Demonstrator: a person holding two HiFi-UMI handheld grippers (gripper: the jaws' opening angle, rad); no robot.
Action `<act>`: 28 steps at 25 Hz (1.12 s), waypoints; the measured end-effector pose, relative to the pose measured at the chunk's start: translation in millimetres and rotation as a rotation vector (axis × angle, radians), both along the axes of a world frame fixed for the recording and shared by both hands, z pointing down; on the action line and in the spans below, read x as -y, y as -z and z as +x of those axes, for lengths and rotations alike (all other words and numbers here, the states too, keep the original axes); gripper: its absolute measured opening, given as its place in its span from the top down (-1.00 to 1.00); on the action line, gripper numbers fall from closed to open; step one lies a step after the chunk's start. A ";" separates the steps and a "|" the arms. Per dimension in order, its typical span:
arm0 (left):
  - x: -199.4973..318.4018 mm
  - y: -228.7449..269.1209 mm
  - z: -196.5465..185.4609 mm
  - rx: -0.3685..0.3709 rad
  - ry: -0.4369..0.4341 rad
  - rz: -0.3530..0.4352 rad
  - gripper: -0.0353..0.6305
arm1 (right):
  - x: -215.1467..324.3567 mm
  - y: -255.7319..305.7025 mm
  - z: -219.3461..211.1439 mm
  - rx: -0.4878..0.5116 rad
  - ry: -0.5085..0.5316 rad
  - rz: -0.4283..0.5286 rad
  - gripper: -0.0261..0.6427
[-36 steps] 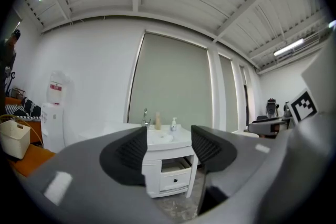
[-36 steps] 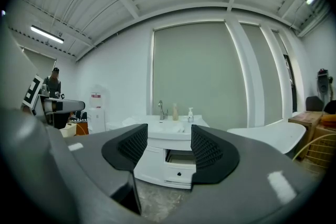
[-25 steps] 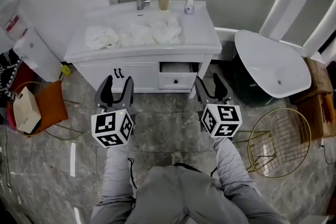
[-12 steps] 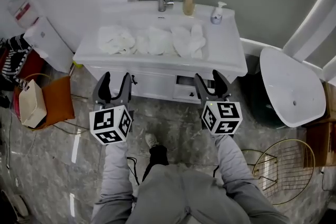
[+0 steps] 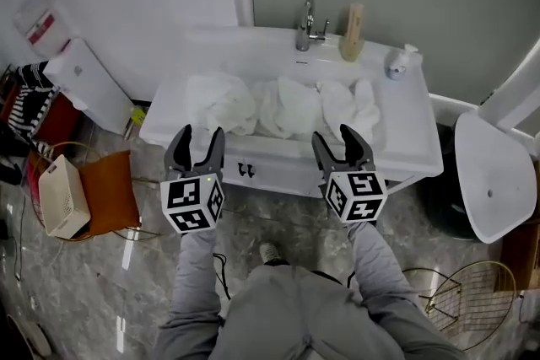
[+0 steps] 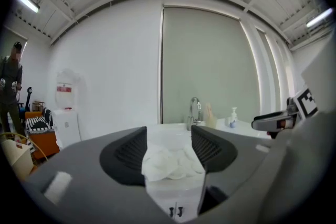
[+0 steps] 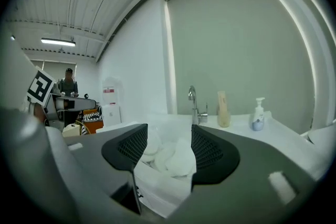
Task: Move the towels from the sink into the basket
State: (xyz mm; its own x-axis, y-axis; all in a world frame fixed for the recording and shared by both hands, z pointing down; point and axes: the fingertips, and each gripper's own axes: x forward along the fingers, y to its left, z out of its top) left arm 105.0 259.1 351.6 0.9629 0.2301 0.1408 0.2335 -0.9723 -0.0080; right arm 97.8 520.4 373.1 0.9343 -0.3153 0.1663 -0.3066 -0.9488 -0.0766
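Three white towels lie bunched in the white sink: a left towel, a middle towel and a right towel. My left gripper is held open just short of the vanity's front edge, below the left towel, with nothing between its jaws. My right gripper is open too, below the right towel, holding nothing. In the left gripper view the towels show through the gap of the left gripper. The right gripper frames the towels likewise. The gold wire basket stands on the floor at the lower right.
A faucet, a tan bottle and a soap dispenser stand at the sink's back. A white tub is to the right. An orange bag and a white box sit on the left floor. A person stands far left.
The person has stepped toward the vanity, so the sink and towels are nearer and both grippers now reach its front edge. The jaws kept the same opening.
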 end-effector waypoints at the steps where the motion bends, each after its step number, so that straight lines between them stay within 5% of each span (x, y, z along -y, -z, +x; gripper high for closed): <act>1: 8.9 -2.8 11.3 0.005 0.003 0.008 0.02 | 12.4 -5.0 12.6 0.013 0.016 -0.002 0.20; 12: 67.6 -56.1 94.9 0.149 0.048 0.136 0.00 | 98.9 -73.4 124.6 0.189 0.218 -0.101 0.19; 20: 85.7 -122.6 162.1 0.375 0.073 0.268 -0.19 | 166.9 -167.5 198.1 0.322 0.523 -0.427 0.11; 28: 89.6 -164.2 208.0 0.512 0.062 0.299 -0.26 | 204.5 -236.7 238.8 0.391 0.825 -0.655 0.02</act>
State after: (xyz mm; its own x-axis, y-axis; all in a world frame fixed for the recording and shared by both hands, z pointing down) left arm 313.0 169.5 515.8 0.7659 0.0542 0.6407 0.2224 -0.9573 -0.1849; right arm 336.7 315.8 609.9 0.3272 -0.5573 0.7631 -0.9236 -0.3593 0.1336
